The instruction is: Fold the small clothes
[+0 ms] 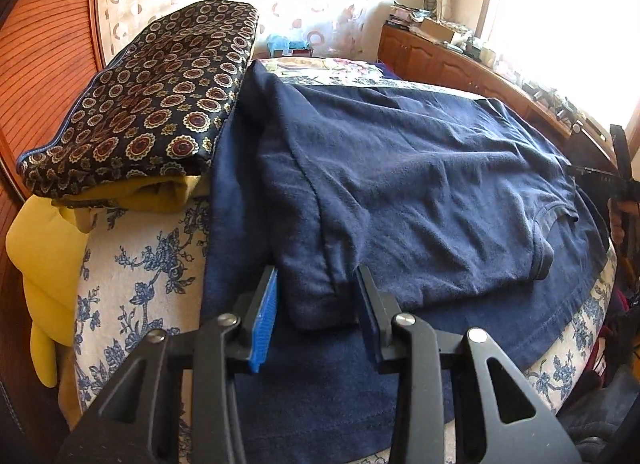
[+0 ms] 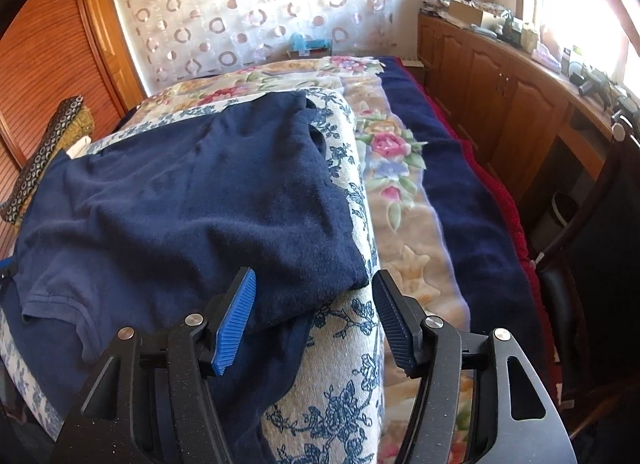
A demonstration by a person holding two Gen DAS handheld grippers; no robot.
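1. My left tongs [image 1: 318, 304] stood partly spread, astride the near folded corner of the navy shirt [image 1: 400, 191]; whether the blue pads [image 1: 266, 320] pressed the cloth I could not tell, since the right pad showed only edge-on.
2. My right tongs [image 2: 316, 320] stood spread wide around the shirt's other near corner [image 2: 332, 284], and neither pad visibly touched it.
3. The shirt lay folded on a blue-flowered white cover [image 2: 340, 404] on the bed, collar [image 1: 552, 223] towards my right side; a darker navy layer [image 1: 320, 384] ran beneath it, its near edge cut off by the tongs' frames.
4. Beside the shirt sat a patterned dark cushion [image 1: 160, 103] over a yellow item [image 1: 40, 272], mostly hidden.
5. At the left view's right edge, the right tongs' frame [image 1: 620, 167] was barely visible.
6. The window glare washed out the clutter on the wooden cabinets [image 2: 500, 103].
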